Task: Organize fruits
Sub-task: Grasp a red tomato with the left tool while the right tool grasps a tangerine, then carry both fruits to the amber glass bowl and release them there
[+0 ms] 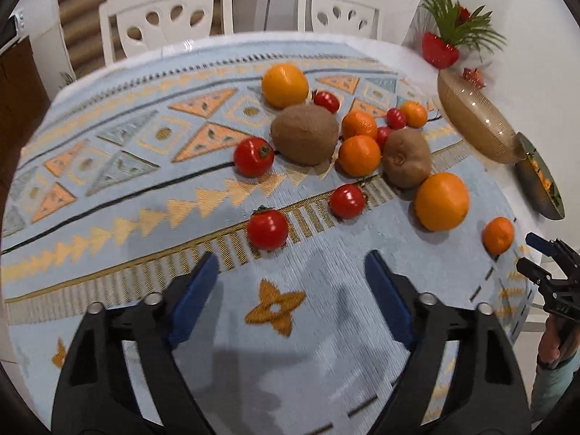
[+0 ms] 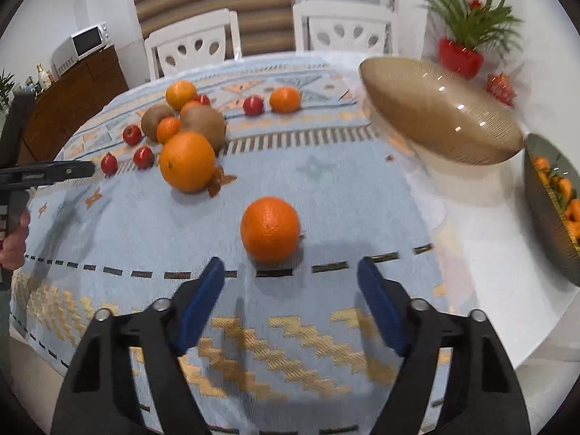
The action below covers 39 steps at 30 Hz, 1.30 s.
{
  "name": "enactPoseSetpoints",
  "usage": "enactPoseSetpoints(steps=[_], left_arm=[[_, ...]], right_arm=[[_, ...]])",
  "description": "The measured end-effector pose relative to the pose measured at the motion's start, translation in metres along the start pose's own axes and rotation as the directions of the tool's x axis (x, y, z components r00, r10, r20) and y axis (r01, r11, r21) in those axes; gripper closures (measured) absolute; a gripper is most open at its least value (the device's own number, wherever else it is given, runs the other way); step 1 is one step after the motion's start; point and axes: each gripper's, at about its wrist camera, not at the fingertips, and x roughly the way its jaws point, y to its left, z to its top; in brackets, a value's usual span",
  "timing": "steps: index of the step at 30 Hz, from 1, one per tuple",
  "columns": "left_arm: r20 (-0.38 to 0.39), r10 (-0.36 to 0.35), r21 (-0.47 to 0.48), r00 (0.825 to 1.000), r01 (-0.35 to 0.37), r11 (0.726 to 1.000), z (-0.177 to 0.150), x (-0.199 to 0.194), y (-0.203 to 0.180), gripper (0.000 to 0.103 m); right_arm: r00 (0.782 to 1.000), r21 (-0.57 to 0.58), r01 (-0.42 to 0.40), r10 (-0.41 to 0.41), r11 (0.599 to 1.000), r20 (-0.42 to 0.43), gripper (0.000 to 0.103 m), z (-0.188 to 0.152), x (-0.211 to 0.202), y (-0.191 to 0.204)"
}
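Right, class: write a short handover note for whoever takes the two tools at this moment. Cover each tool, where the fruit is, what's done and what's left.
Left tool: open, empty, over bare cloth just short of a tomato.
Right tool: open, empty, a small orange just ahead of it.
Fruit: most lies loose on the tablecloth: oranges, two kiwis, tomatoes.
Done: the dark bowl at the right edge holds some orange fruit; the amber bowl shows nothing inside from here.
Left: nearly everything still needs sorting into bowls.
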Motion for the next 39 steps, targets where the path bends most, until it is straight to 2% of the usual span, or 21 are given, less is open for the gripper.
enactPoseSetpoints(steps=[7,10,16,19,20,22,26,30,34,39], left_arm=[[-0.024,-0.003,-0.006,1.0,0.002,1.0,0.005,0.024,0.006,0.038],[-0.035,0.001,-0.021,0.999,-0.001,1.0,0.01,0.031,0.009,0.045],[-0.032,0.032,-0.041,0.999,-0.034,0.999,0.017,0.039,0.01,0.051],[-0.026,0.053,-0.042,0.998,-0.054,0.998,0.018,0.04,0.007,0.066],[-0.025,0.066,-0.044,0.998,-0.067,0.997,0.018,0.041,0.006,0.074],[-0.02,0.078,-0.05,0.997,-0.079,0.996,0.018,0.04,0.006,0.075],[0.021,0.062,-0.069,0.998,-0.06,0.996,0.017,0.027,0.002,0.076],[0.078,0.04,-0.029,0.996,-0.038,0.999,0.025,0.005,-0.021,0.076],[0.146,0.018,0.056,0.989,-0.027,0.998,0.049,-0.016,-0.065,0.076],[0.194,-0.085,0.172,0.977,0.051,0.984,0.105,-0.017,-0.144,0.076]], right_arm=[[0.999,-0.009,-0.021,0.021,1.0,-0.025,0.035,0.011,0.024,0.009],[0.998,-0.01,-0.034,0.033,0.999,-0.046,0.045,0.014,0.034,0.01],[0.998,-0.009,-0.044,0.043,0.999,-0.055,0.049,0.016,0.041,0.01],[0.997,-0.012,-0.048,0.048,0.999,-0.052,0.052,0.016,0.042,0.009],[0.998,-0.012,-0.047,0.047,0.999,-0.051,0.054,0.016,0.043,0.009],[0.998,-0.014,-0.037,0.036,0.999,-0.048,0.062,0.017,0.043,0.009],[0.998,-0.004,-0.053,0.052,0.999,-0.037,0.062,0.016,0.04,0.005],[0.998,0.009,-0.066,0.066,0.998,-0.011,0.063,0.016,0.03,-0.001],[0.997,0.044,-0.065,0.062,0.997,0.055,0.063,0.03,0.008,-0.018],[0.989,0.192,0.014,-0.042,0.981,0.145,0.063,0.07,-0.017,-0.073]])
